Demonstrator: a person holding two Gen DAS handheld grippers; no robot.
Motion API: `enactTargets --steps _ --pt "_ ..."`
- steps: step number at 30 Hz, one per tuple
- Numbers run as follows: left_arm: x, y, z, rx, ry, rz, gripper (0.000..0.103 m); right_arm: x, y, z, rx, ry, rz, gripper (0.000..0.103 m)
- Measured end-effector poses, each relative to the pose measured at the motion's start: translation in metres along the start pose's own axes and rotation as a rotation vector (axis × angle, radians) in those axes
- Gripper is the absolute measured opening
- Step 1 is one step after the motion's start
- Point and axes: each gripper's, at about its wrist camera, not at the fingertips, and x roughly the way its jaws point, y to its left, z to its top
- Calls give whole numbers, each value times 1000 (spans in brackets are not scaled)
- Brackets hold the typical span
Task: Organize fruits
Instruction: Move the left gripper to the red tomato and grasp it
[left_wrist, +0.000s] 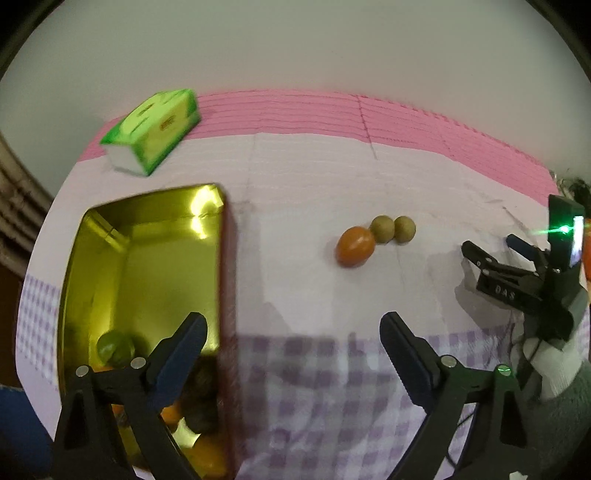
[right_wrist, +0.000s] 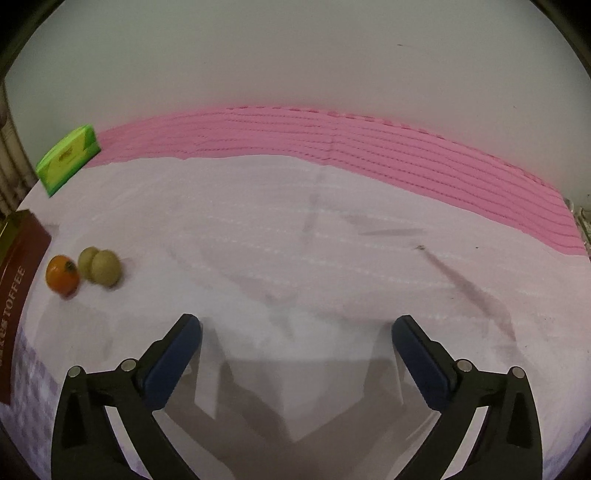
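An orange fruit (left_wrist: 354, 246) and two small green-brown fruits (left_wrist: 382, 229) lie together on the white cloth. A gold tin box (left_wrist: 147, 258) with a dark red outside stands at left and holds a green fruit (left_wrist: 114, 347) and several orange and brown fruits. My left gripper (left_wrist: 293, 332) is open and empty, its left finger over the box's near end. My right gripper (right_wrist: 295, 332) is open and empty over bare cloth. It also shows in the left wrist view (left_wrist: 487, 247), right of the fruits. The right wrist view shows the orange fruit (right_wrist: 62, 275), the green-brown fruits (right_wrist: 105, 268) and the box's side (right_wrist: 22, 258) at far left.
A green tissue pack (left_wrist: 155, 127) lies at the back left, also in the right wrist view (right_wrist: 68, 157). A pink mat (left_wrist: 369, 118) runs along the far side by the white wall. The cloth's checked border (left_wrist: 314, 387) is at the near edge.
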Motion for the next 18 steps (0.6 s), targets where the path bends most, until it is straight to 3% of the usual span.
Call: enactTargets --steps 9,16,18 --pt "41 -31 26 49 37 -43 68 1 0 0 -1 -2 -1 103" --pt "56 -37 38 79 38 -47 57 2 0 0 0 -2 -1 103" --pt "59 -38 39 82 43 -65 46 2 0 0 0 -2 -1 103"
